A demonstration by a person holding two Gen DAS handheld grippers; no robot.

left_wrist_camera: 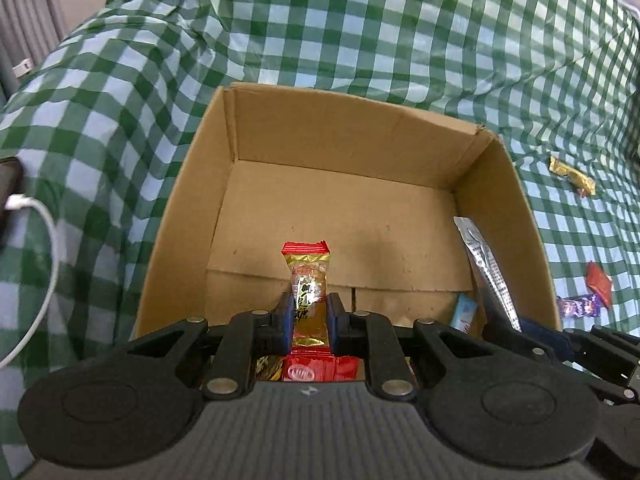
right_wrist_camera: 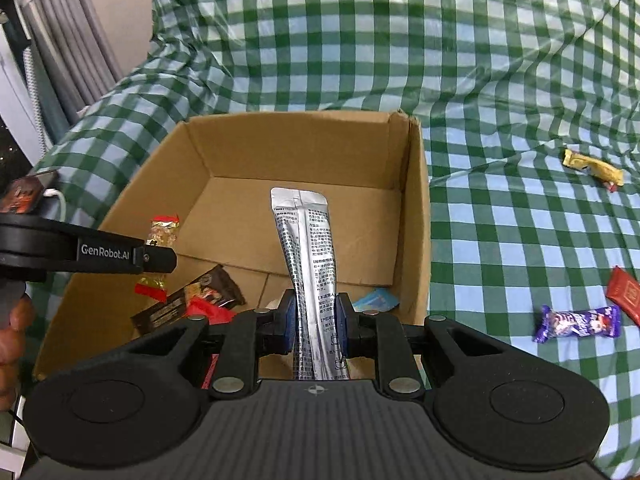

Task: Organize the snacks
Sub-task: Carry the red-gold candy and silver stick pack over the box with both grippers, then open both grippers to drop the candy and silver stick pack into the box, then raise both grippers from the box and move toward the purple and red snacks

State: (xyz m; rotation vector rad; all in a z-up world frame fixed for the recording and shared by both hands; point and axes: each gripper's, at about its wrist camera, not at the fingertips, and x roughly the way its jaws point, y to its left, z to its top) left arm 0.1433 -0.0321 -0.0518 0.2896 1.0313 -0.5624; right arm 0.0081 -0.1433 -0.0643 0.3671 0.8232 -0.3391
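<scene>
An open cardboard box (left_wrist_camera: 256,136) (right_wrist_camera: 416,208) stands on the green checked cloth. My left gripper (left_wrist_camera: 308,312) is shut on a gold and red candy (left_wrist_camera: 306,272) and holds it upright over the box. In the right wrist view that candy (right_wrist_camera: 163,232) shows at the left, behind the left gripper's finger. My right gripper (right_wrist_camera: 316,316) is shut on a long silver sachet (right_wrist_camera: 308,248) above the box's right side; the sachet (left_wrist_camera: 486,264) also appears in the left wrist view. On the box floor lie a dark brown bar (right_wrist_camera: 192,300), red wrappers and a light blue packet (right_wrist_camera: 376,300).
Loose snacks lie on the cloth right of the box: a yellow bar (right_wrist_camera: 592,168), a purple candy (right_wrist_camera: 576,322) and a red packet (right_wrist_camera: 626,292). A white cable (left_wrist_camera: 40,280) and a dark device lie left of the box. A person's hand (right_wrist_camera: 12,336) holds the left gripper.
</scene>
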